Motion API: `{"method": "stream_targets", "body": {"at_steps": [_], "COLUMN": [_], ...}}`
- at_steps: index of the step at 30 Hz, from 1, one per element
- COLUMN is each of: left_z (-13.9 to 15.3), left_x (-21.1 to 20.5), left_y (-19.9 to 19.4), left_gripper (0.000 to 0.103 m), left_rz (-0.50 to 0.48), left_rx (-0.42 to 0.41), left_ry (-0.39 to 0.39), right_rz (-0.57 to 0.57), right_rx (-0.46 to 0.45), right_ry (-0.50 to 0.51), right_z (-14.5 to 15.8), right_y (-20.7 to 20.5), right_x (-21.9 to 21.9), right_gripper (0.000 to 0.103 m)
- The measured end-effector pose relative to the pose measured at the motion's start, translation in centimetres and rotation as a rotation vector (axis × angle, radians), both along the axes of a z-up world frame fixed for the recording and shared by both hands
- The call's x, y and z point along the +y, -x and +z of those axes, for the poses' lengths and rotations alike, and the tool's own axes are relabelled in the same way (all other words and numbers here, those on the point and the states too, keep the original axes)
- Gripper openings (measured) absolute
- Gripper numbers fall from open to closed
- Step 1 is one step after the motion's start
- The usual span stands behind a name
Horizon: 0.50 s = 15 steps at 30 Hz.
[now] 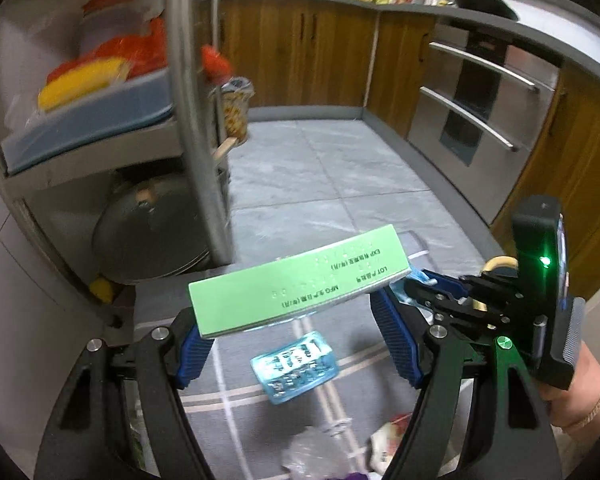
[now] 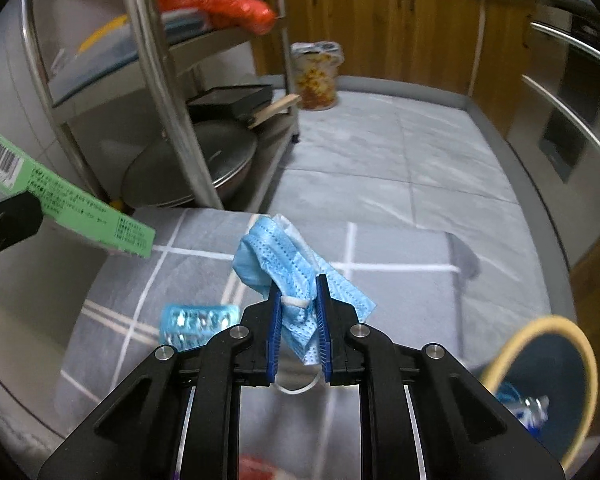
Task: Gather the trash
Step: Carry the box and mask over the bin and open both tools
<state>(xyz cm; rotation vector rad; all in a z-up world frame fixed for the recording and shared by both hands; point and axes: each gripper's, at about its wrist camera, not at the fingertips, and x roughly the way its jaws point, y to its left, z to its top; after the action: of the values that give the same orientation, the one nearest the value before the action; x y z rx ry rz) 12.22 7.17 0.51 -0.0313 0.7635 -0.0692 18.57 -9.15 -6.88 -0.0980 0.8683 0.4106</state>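
Both grippers are loaded: the right gripper (image 2: 299,306) pinches a blue mask (image 2: 296,264), the left gripper (image 1: 296,320) clamps a green box (image 1: 296,280). Swing each squarely over the bin (image 2: 540,384) before letting go.

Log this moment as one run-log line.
left gripper: shut on green box | right gripper: shut on blue face mask | blister pack: on mat | bin: lower right
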Motion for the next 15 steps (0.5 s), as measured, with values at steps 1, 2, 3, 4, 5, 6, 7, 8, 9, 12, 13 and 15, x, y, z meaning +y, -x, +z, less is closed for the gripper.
{"method": "stream_targets", "body": {"at_steps": [1, 2, 3, 4, 5, 6, 7, 8, 9, 12, 13, 15], "left_z": [0.3, 0.6, 0.8, 0.8, 1.1, 1.4, 1.5, 1.7, 1.7, 1.8, 1.7, 1.5], "left_x": [-0.7, -1.2, -1.7, -2.3, -3.0, -3.6, -4.1, -4.9, -5.8, -8.7, -9.7, -11.5], "left_y": [0.3, 0.3, 0.4, 0.3, 0.3, 0.3, 0.3, 0.3, 0.2, 0.3, 0.3, 0.2], "left_gripper": [0.073, 0.073, 0.073, 0.073, 0.073, 0.073, 0.073, 0.073, 0.073, 0.073, 0.073, 0.073], "left_rz": [-0.008, -0.015, -0.022, -0.028, -0.037, -0.048, -0.057, -0.074, -0.092, -0.147, -0.164, -0.195], "left_rx": [-0.007, -0.013, -0.019, -0.023, -0.029, -0.033, -0.035, -0.037, -0.038, -0.036, -0.035, -0.033], "left_ry": [-0.006, -0.008, -0.004, 0.001, 0.009, 0.014, 0.016, 0.015, 0.013, -0.001, -0.01, -0.024], "right_rz": [-0.012, -0.028, -0.042, -0.05, -0.063, -0.072, -0.089, -0.104, -0.12, -0.173, -0.194, -0.235], "right_rx": [0.0, -0.004, -0.015, -0.025, -0.039, -0.049, -0.068, -0.086, -0.107, -0.143, -0.145, -0.151], "right_ry": [0.0, 0.004, 0.009, 0.011, 0.01, 0.007, 0.002, 0.001, 0.004, 0.005, -0.001, -0.005], "right_z": [0.3, 0.8, 1.4, 1.8, 2.4, 3.0, 3.7, 4.4, 5.0, 6.3, 6.6, 6.9], "right_y": [0.6, 1.3, 2.1, 2.5, 3.2, 3.7, 4.3, 4.8, 5.4, 6.6, 7.0, 7.5], "right_x": [-0.7, -1.7, -2.7, -3.4, -4.4, -5.1, -6.3, -7.3, -8.4, -11.4, -12.5, -14.5], "right_gripper": [0.017, 0.017, 0.017, 0.017, 0.017, 0.017, 0.017, 0.017, 0.017, 0.017, 0.017, 0.017]}}
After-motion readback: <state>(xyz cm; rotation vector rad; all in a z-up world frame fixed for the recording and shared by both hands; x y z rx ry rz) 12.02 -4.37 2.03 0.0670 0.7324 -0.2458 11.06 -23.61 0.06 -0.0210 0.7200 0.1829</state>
